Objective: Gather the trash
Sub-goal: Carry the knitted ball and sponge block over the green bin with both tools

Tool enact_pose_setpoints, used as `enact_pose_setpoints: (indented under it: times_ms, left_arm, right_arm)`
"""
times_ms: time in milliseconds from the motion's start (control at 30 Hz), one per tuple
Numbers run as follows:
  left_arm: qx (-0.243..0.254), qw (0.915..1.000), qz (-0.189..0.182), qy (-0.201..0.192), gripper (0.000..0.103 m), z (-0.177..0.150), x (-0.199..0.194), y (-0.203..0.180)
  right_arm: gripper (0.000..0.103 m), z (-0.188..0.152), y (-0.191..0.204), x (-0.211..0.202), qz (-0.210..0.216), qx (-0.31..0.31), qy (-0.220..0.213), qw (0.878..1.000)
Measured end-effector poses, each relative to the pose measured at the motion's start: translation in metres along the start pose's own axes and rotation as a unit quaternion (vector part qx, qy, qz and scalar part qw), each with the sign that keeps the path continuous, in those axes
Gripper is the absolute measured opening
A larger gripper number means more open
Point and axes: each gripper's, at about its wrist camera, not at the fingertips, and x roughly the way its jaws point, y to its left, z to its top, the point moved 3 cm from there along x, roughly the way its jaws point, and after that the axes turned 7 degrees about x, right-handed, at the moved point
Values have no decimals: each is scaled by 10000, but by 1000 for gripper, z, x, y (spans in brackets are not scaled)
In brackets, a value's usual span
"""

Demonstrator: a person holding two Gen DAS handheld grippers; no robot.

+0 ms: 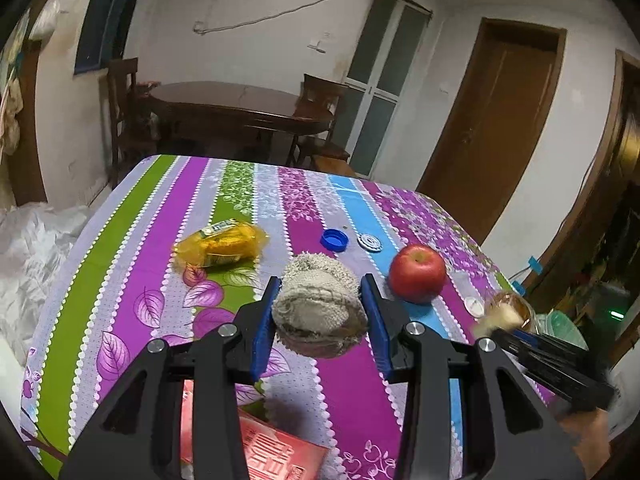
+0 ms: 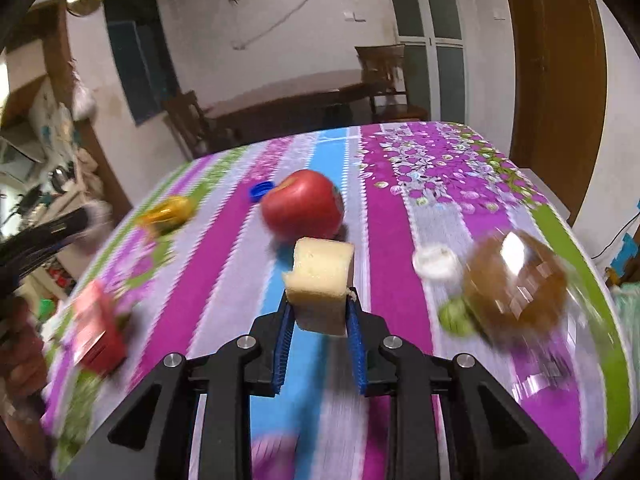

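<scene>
My left gripper is shut on a grey-beige wad of cloth, held just above the striped tablecloth. My right gripper is shut on a pale yellow spongy chunk, lifted off the table in front of a red apple. In the left wrist view the right gripper shows blurred at the right edge. On the table lie a yellow wrapper pack, a blue bottle cap, a white round disc and a red packet.
A brown item in clear plastic sits at the table's right side, with a white cap and a green scrap beside it. Beyond the table stand a dark wooden table and chairs. White plastic sheeting lies left.
</scene>
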Motion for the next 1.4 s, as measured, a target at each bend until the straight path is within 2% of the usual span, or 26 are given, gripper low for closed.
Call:
enact_pose_setpoints:
  times_ms: [100,200,433,733,967,1133,1400]
  left_arm:
    - [260,9997,-17,-3,39,-3,-3,-20]
    - [550,9985,-50,-39,39,-5,-13,-48]
    - [862,9956,-369,51,39,-20,-39,-123]
    - [1490,9871,-531,235,39,-33,-30,-236]
    - [2033,9782,-316,292,39,-43,1,-314]
    - [2271,9723,-389,381,39,-53,25,-358]
    - [2563,9642,-479,479,39,-63,51,-407]
  right_arm:
    - [27,-22,-6,-52,63,-74,-85,9999]
    - [27,-40,-21,-100,-110,-190,-151,9996]
    - [27,-56,-67,-187,-322,65,-564,9979]
    - [27,-57,-107,-218,-330,-53,-668,9972]
    - [27,-44,-154,-240,-655,-21,-800,9946]
    - [27,-40,-194,-253,-968,118,-792,9921]
    - [27,-33,-252,-267,-1333,479,-748,9871]
